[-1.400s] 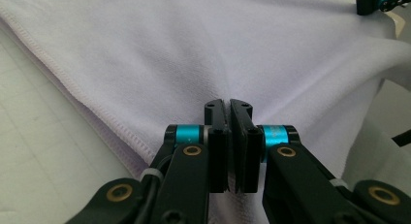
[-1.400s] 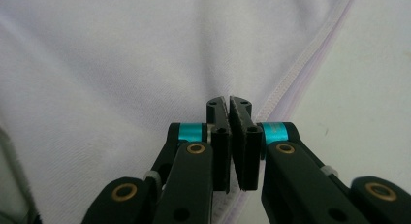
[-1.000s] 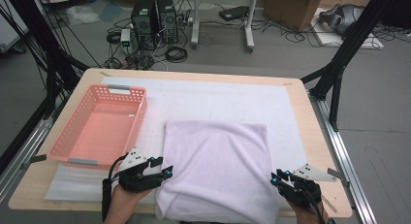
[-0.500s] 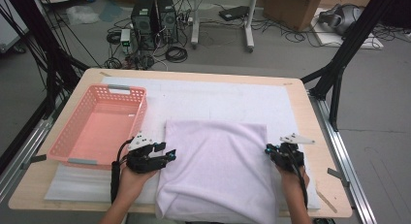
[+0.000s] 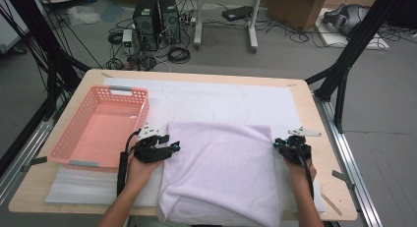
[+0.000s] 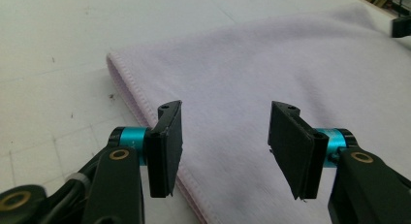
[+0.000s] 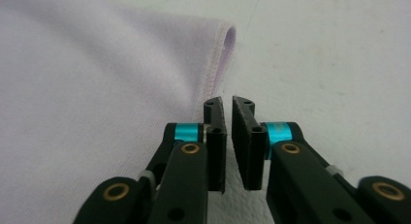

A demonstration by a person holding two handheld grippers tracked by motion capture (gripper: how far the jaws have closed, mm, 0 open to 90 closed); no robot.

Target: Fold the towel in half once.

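The towel (image 5: pixel 221 173) lay folded once on the table (image 5: pixel 314 114), its near part hanging over the edge; further folds looked left to do. It was pale lilac, soft, with stitched hems. The left gripper (image 6: pixel 223 146) stood half open over its left edge, holding nothing. The right gripper (image 7: pixel 228 141), nearly shut with jaws just reopening slightly, sat just beside the right hem, gripping nothing.

You can't see the near end of the towel (image 5: pixel 221 178); it hangs over the table's (image 5: pixel 319 114) front edge and the picture's bottom cuts it off. Your arms are cut off there too. In the right gripper view, the right gripper (image 7: pixel 228 110) has a thin gap between its pads, and you can't tell if any cloth sits inside.
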